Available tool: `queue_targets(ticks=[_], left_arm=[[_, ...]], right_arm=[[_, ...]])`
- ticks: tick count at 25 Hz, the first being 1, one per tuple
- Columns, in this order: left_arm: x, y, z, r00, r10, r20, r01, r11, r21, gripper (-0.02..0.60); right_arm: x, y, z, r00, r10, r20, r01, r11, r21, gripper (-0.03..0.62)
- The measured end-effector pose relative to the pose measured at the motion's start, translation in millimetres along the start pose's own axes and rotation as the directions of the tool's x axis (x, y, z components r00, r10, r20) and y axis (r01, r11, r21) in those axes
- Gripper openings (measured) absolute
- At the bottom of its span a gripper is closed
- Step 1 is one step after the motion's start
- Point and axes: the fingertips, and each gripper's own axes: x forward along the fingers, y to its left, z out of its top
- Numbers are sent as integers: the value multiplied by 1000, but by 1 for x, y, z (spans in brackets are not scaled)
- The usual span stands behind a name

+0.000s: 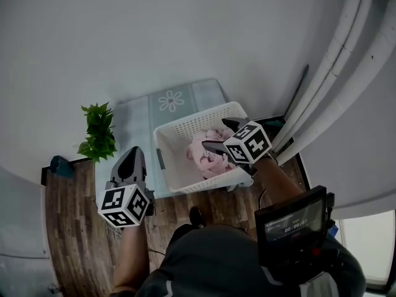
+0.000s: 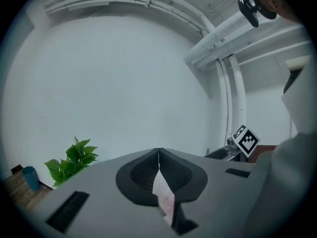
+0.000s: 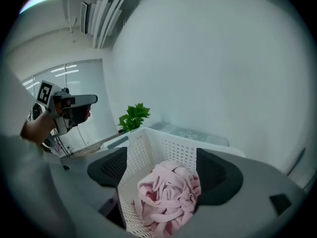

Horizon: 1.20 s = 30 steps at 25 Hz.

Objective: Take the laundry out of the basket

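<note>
White wall [image 1: 154, 30] behind, wood-look floor [image 1: 68, 228], pale flower-print mat [image 1: 173, 101] with the white perforated basket [image 1: 162, 159] sitting on it. Plant [image 1: 99, 132] stood off to the left, clear of the work.

Laundry [image 1: 207, 156] was one pink bundle, twisted and knotted into itself, lying in the basket toward its near right side. Nothing was out yet.

Right gripper [image 1: 218, 135] hung over the basket with its jaws spread wide. In the right gripper view the bundle sat framed between them, and the pads weren't pressing on it, so it held nothing.

Left gripper [image 1: 130, 163] was parked over the mat edge, well apart from the basket, jaws together at the tips. A pale sliver showed in the gap behind them; I couldn't tell what it was.

Handling call:
- It looked soft, light and limp, with no crush risk.
- It wouldn't hold shape, so expect it to unroll and trail when lifted.
- Best hold looked like the raised twisted knot at the top centre [image 3: 171, 185], where the thick folds give the pads bulk to bite.
- Avoid a single loose edge, which could slip out or leave the rest dragging.
- The trailing cloth could snag the basket wall holes, and the basket looked light enough to tip with it.
</note>
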Motion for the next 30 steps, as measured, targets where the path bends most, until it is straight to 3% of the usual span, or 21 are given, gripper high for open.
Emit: queue_targets(ticks=[6,15,22,25,30], left_arm=[[33,40,-26,998,-2,-57,0,1000,-23,9],[84,88,-90,985,-24,-170,6,994,-109,9],[87,92,-119,975,-26,-219,-7,989,-150,9],[88,88,-121,974,-43,-220,6,986,-164,9],[89,88,-122,976,-54,-213,15,984,-180,9]], right_arm=[[55,-24,-42,977,-2,-212,-2,1000,-17,457],[121,-38,-95,889,69,-453,-76,997,1,469],[120,-43,-143,815,99,-571,-98,995,32,477],[120,-39,-163,786,169,-595,-114,985,129,480],[125,-32,-178,765,200,-612,-123,978,166,483]])
